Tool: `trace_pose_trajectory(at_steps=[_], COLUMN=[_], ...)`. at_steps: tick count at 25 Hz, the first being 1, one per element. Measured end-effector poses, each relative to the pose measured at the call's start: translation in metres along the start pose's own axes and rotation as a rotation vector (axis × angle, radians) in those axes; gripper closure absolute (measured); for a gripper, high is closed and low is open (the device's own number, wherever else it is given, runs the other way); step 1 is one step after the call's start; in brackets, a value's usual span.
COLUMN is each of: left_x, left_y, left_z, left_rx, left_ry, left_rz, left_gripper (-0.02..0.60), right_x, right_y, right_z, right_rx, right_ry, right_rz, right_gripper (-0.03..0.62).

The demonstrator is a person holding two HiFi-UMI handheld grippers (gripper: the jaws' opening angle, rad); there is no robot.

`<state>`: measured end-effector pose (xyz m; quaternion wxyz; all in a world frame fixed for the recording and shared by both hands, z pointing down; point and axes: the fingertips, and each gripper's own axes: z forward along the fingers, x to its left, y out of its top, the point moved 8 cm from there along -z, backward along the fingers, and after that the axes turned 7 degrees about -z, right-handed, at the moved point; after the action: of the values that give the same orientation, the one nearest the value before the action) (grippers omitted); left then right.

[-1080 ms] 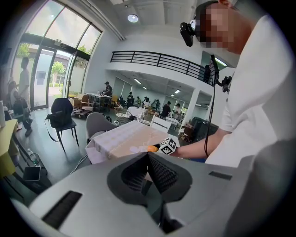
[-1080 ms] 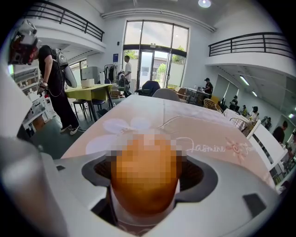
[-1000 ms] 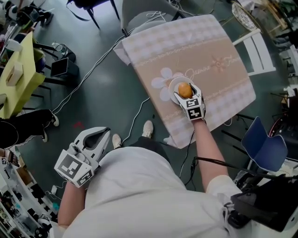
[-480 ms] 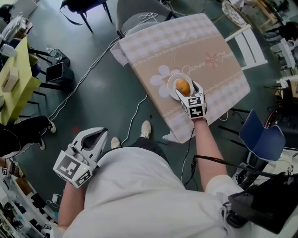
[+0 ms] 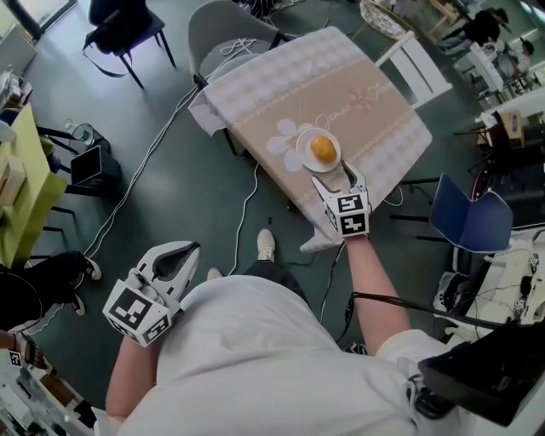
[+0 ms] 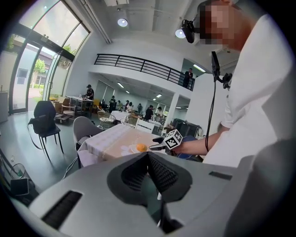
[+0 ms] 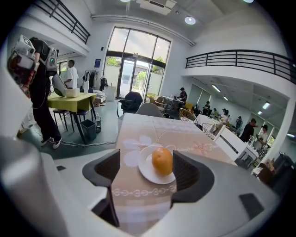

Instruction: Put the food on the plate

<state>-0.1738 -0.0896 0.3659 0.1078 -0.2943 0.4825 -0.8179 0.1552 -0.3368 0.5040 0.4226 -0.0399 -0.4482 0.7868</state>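
Observation:
An orange round piece of food [image 5: 323,148] lies on a small white plate [image 5: 301,146] on the table's beige flowered cloth [image 5: 281,85]. My right gripper [image 5: 336,175] hovers just short of the plate, near the table's front edge, open and empty. In the right gripper view the food [image 7: 162,160] and plate [image 7: 147,173] lie ahead between the spread jaws, not touched by them. My left gripper [image 5: 181,251] hangs low at the left over the floor, shut on nothing. In the left gripper view the food [image 6: 140,147] shows far off on the table.
A grey chair [image 5: 223,21] stands at the table's far side, a white chair [image 5: 417,68] at its right and a blue chair [image 5: 473,223] nearer me. Cables [image 5: 247,204] run over the dark floor. A yellow-green table [image 5: 21,196] stands at far left.
The right gripper, which stood around the food on the plate, has drawn back towards me, leaving the food on the plate. The left gripper has stayed put.

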Motion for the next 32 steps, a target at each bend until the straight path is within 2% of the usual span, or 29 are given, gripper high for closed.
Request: trace_pose_trajectory(at_steps=[1, 3, 5, 7, 10, 14, 20, 32], left_x=[-0.001, -0.001, 0.000, 0.002, 0.003, -0.001, -0.012, -0.020], left_y=[-0.003, -0.009, -0.016, -0.024, -0.037, -0.053, -0.068, -0.083], left_z=[-0.006, -0.018, -0.030, -0.041, -0.058, -0.076, -0.097, -0.111], left_rx=[0.002, 0.002, 0.004, 0.015, 0.037, 0.045, 0.036, 0.039], left_ry=[-0.016, -0.044, -0.067, -0.084, -0.117, -0.158, -0.236, -0.273], left_rz=[0.006, 0.014, 0.020, 0.027, 0.048, 0.056, 0.062, 0.074], left_gripper=[0.572, 0.572, 0.572, 0.572, 0.572, 0.572, 0.572, 0.572], right_x=[0.011, 0.033, 0.055, 0.079, 0.117, 0.166, 0.227, 0.304], right_y=[0.002, 0.005, 0.008, 0.009, 0.013, 0.029, 0.056, 0.081], right_z=[-0.012, -0.036, -0.057, -0.072, -0.093, -0.126, -0.177, -0.222], right_rx=[-0.003, -0.012, -0.020, -0.021, -0.022, -0.045, -0.112, -0.163], right_ry=[-0.006, -0.024, -0.038, -0.025, 0.035, 0.100, 0.136, 0.221], right_rz=[0.003, 0.007, 0.017, 0.055, 0.125, 0.131, 0.100, -0.004], right_gripper=[0.242, 0.366, 0.458, 0.520, 0.566, 0.580, 0.580, 0.582])
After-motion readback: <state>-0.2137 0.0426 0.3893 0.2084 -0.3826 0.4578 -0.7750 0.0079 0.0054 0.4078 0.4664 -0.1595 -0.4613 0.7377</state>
